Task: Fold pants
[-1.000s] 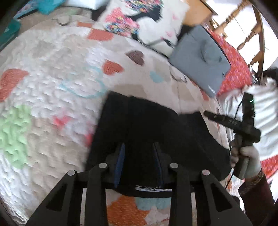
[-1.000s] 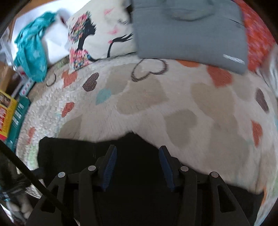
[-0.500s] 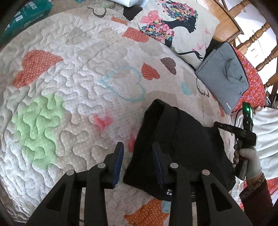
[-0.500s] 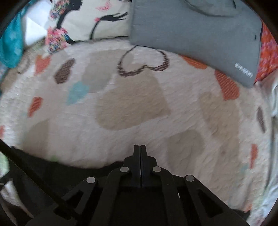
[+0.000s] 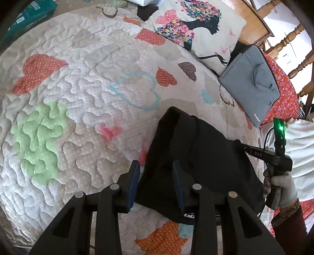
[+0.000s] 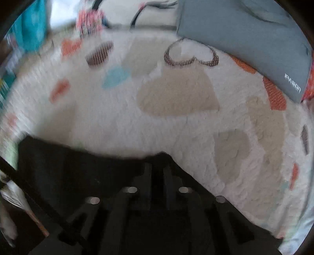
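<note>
The black pants lie folded in a compact bundle on the heart-patterned quilt. My left gripper is open and hovers over the bundle's near left edge, holding nothing. My right gripper shows in the left wrist view at the bundle's far right edge. In the blurred right wrist view the right gripper stands slightly parted over the black fabric, with a narrow dark gap between the fingers. I cannot tell whether cloth is pinched there.
A grey laptop sleeve and a floral silhouette pillow lie at the back of the bed. A red floral cushion and wooden chair spindles are at the right. Teal boxes lie at the far left.
The left gripper let go of the pants and stays open above the bundle. The right gripper closed fully half a second ago and now shows a small gap; its view is motion-blurred.
</note>
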